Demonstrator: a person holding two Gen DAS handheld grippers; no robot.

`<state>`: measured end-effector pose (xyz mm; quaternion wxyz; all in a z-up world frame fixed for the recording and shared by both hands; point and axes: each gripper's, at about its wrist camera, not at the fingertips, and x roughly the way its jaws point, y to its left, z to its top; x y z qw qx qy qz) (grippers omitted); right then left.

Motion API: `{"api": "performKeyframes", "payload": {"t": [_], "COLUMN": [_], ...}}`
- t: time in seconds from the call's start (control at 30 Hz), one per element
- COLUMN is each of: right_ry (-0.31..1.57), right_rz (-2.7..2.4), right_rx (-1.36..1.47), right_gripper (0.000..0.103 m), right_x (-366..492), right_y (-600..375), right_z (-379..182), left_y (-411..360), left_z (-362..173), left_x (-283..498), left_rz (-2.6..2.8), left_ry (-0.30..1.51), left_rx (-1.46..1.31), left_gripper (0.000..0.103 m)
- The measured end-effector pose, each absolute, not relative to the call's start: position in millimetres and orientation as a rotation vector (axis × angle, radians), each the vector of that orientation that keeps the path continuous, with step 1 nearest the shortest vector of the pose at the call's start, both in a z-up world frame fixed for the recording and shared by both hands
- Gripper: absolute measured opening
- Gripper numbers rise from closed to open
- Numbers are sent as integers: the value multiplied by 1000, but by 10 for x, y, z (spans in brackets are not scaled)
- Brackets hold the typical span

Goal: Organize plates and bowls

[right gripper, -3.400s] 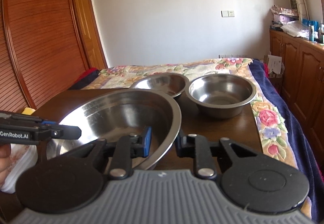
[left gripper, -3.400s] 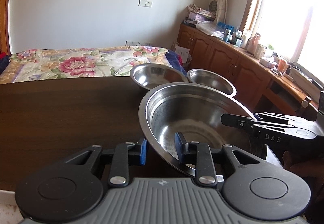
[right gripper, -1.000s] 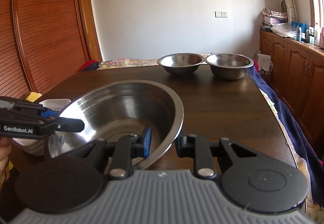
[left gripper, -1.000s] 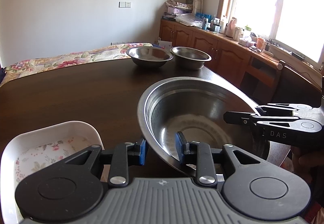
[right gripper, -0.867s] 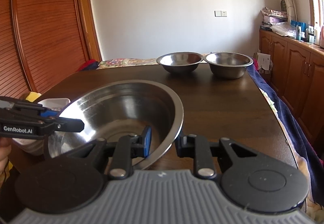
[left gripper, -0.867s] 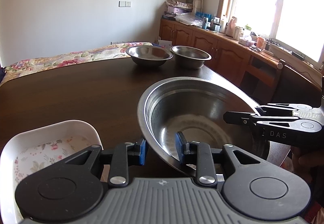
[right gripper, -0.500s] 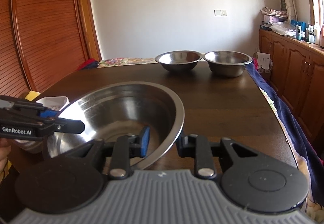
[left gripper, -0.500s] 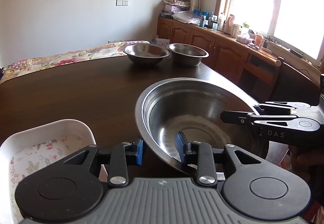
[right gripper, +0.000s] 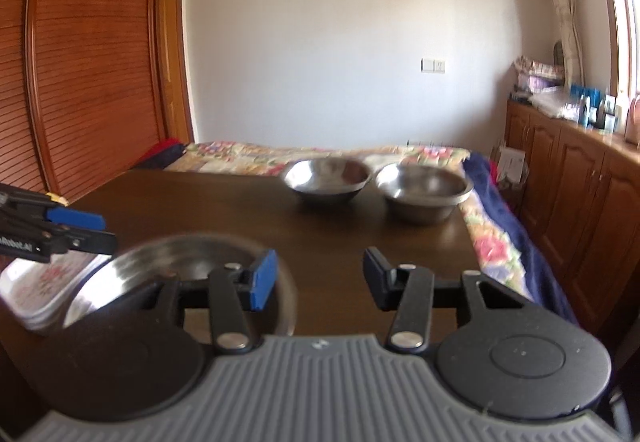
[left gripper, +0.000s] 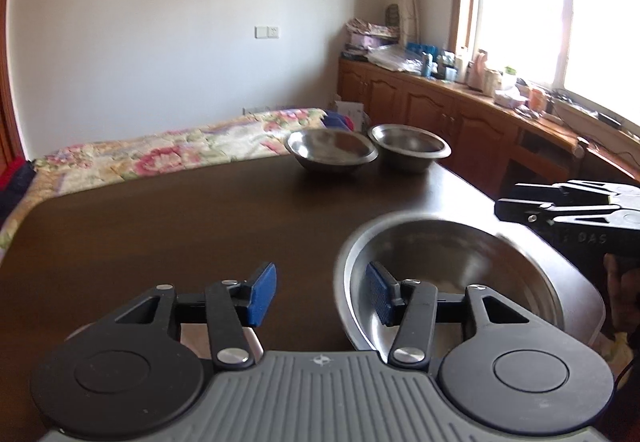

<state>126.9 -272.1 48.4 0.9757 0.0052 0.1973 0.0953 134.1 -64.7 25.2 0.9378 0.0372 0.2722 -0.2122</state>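
Note:
A large steel bowl (left gripper: 448,274) (right gripper: 188,258) lies low at the near end of the dark wooden table (left gripper: 160,234), blurred in both views. My left gripper (left gripper: 320,296) is open; the bowl's left rim stands between its jaws, untouched by either pad. My right gripper (right gripper: 320,278) is open too, with the bowl's right rim in its gap. Each gripper shows in the other's view: the right gripper (left gripper: 560,210) and the left gripper (right gripper: 60,230). Two smaller steel bowls (left gripper: 332,150) (left gripper: 408,146) stand side by side at the table's far end.
A white floral dish (right gripper: 44,290) sits left of the large bowl near the table's front edge. A flowered bedspread (left gripper: 160,154) lies beyond the table. Wooden cabinets (right gripper: 580,194) line the right wall, and a slatted wooden door (right gripper: 80,82) is on the left.
Both grippers have opened and let go of the large bowl's rim. The bowl now sits lower in both views and the cameras have tilted upward.

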Motion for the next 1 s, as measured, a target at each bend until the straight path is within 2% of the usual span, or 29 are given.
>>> {"api": "performKeyframes", "payload": {"t": [0.5,0.73,1.0], "right_ry": [372,400,416], "right_rz": [256,298,329], "right_rx": [-65,-103,-132], "right_gripper": [49,47,47], "right_x": [2089,2391,2549], "right_y": [-2892,-2840,-2746], "right_z": [758,770,699], "left_y": [-943,-1158,-1269], "left_z": [594,489,303], "left_x": [2131,2581,2992], "left_rz": [-404,-411,-425], "left_ry": [541,591,657], "left_rx": [84,86,56], "left_gripper": [52,45,41]}}
